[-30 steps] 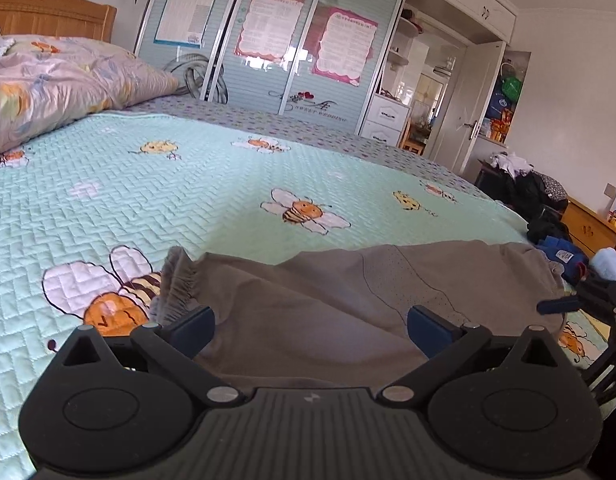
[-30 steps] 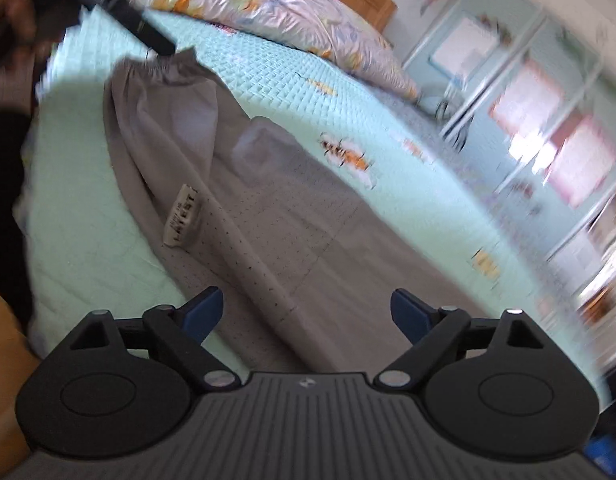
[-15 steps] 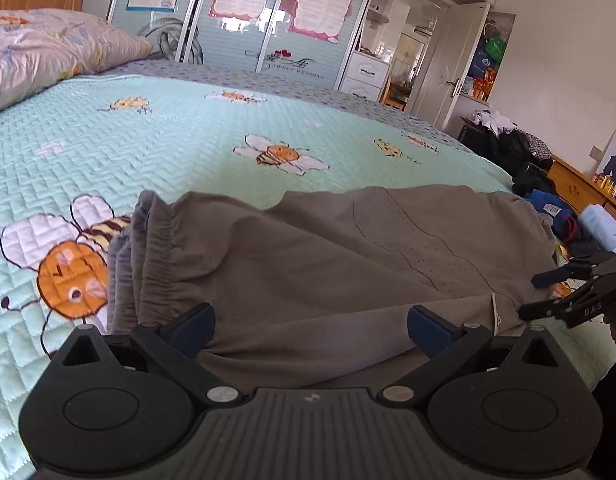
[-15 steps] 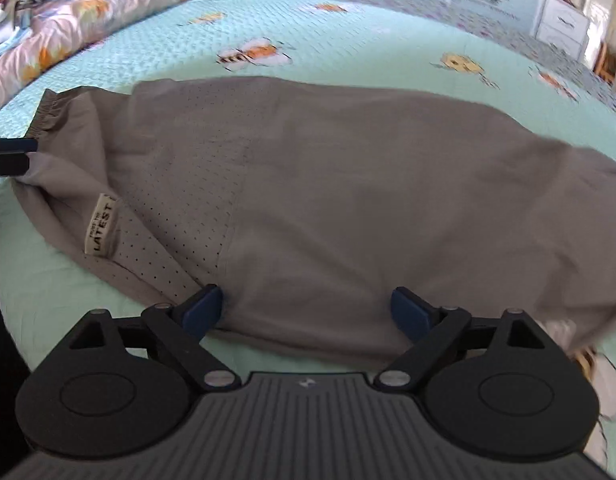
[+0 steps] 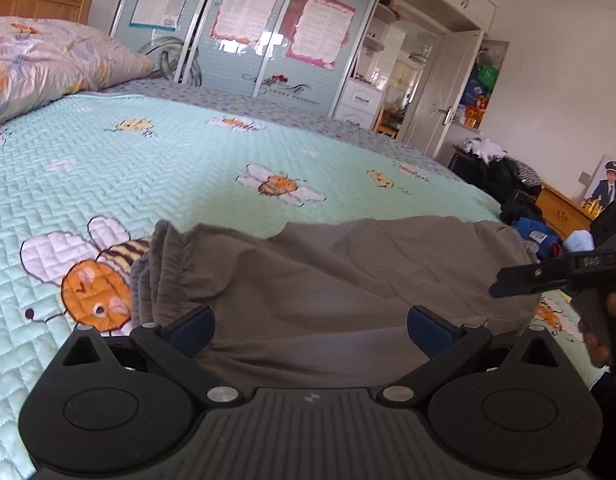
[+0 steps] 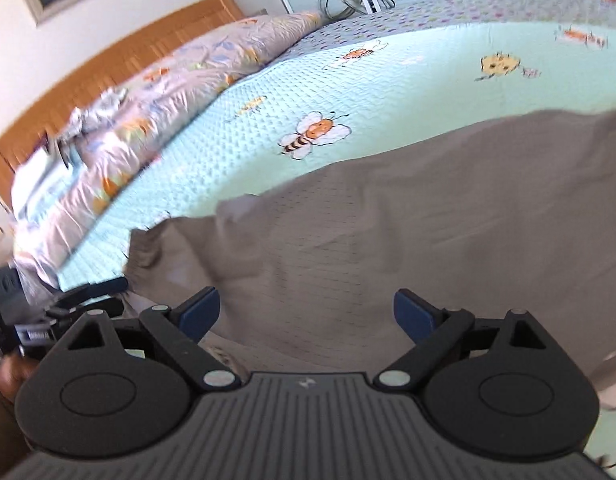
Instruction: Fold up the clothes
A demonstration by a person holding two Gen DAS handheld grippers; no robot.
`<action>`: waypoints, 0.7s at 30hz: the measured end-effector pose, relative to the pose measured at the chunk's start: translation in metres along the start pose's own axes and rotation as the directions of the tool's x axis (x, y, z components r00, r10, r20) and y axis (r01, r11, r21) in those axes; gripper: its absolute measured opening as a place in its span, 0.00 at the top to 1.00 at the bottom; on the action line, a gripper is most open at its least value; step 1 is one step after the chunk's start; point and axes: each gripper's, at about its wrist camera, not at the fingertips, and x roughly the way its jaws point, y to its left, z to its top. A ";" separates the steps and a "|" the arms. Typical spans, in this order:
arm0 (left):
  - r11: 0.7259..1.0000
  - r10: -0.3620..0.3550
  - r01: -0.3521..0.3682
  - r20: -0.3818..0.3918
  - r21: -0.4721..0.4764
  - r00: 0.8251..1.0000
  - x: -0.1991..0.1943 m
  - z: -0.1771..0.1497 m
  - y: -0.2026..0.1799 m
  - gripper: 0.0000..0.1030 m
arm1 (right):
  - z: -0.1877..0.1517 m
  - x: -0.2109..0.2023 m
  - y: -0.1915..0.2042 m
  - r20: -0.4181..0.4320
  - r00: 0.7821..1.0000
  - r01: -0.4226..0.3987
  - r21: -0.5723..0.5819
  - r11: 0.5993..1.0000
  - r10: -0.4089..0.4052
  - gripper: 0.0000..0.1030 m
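Observation:
A pair of grey-brown trousers [image 5: 339, 276] lies across the near edge of the mint bee-print quilt [image 5: 148, 168], its gathered elastic waistband [image 5: 164, 264] to the left. My left gripper [image 5: 309, 330] hovers open just over the near edge of the cloth, nothing between its fingers. The right gripper [image 5: 519, 280] enters the left wrist view from the right, over the trousers' far end. In the right wrist view the trousers [image 6: 427, 232] fill the foreground and my right gripper [image 6: 307, 312] stands open above them. The left gripper [image 6: 88, 292] shows low at the left by the waistband.
A floral pillow and duvet [image 5: 48, 60] lie at the head of the bed by a wooden headboard [image 6: 120, 64]. Sliding wardrobe doors [image 5: 248, 40] stand behind the bed. A pile of dark and blue clothes [image 5: 531, 224] sits beyond the bed's right side near a wooden cabinet [image 5: 563, 212].
The right wrist view has swung left toward the headboard and pillows, and the right gripper has moved in over the trousers' far end. The left wrist view has tilted up slightly; both grippers stay open.

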 end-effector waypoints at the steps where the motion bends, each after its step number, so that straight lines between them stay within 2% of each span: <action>1: 1.000 -0.008 0.008 0.007 -0.003 1.000 0.001 0.003 0.000 0.01 | -0.002 0.001 0.000 -0.002 1.000 0.002 0.016 1.000 -0.002 0.09; 3: 1.000 -0.013 0.013 0.024 -0.006 1.000 0.005 0.011 0.001 0.01 | -0.005 0.001 -0.002 0.002 1.000 0.007 0.048 0.999 -0.007 0.09; 6: 0.999 0.029 -0.027 0.061 -0.025 0.998 0.013 0.022 0.007 0.01 | -0.008 0.000 -0.006 0.024 1.000 0.004 0.089 0.996 -0.006 0.09; 9: 0.983 0.148 -0.152 -0.046 -0.102 0.988 0.034 0.019 0.029 0.01 | -0.004 0.002 -0.007 0.057 0.998 -0.021 0.097 0.995 0.015 0.09; 11: 0.966 0.218 -0.226 -0.073 -0.122 0.973 0.037 0.010 0.040 0.01 | 0.004 0.007 -0.004 0.062 0.997 -0.049 0.093 0.994 0.044 0.09; 12: 0.961 0.230 -0.242 -0.094 -0.138 0.969 0.038 0.006 0.046 0.02 | 0.008 0.014 -0.002 0.060 0.994 -0.094 0.116 0.989 0.088 0.09; 14: 0.964 0.205 -0.213 -0.065 -0.156 0.977 0.032 0.002 0.051 0.02 | 0.018 0.027 0.001 0.060 0.981 -0.194 0.169 0.966 0.186 0.09; 17: 0.967 0.208 -0.214 -0.058 -0.140 0.976 0.027 0.008 0.047 0.03 | 0.032 0.060 0.019 0.051 0.947 -0.319 0.226 0.920 0.316 0.09; 19: 0.970 0.212 -0.211 -0.010 -0.122 0.977 0.015 0.014 0.041 0.03 | 0.035 0.074 0.025 0.054 0.939 -0.341 0.258 0.904 0.339 0.09; 21: 0.977 0.207 -0.201 0.076 -0.078 0.975 -0.002 0.021 0.028 0.02 | 0.038 0.087 0.030 0.058 0.932 -0.358 0.290 0.887 0.357 0.09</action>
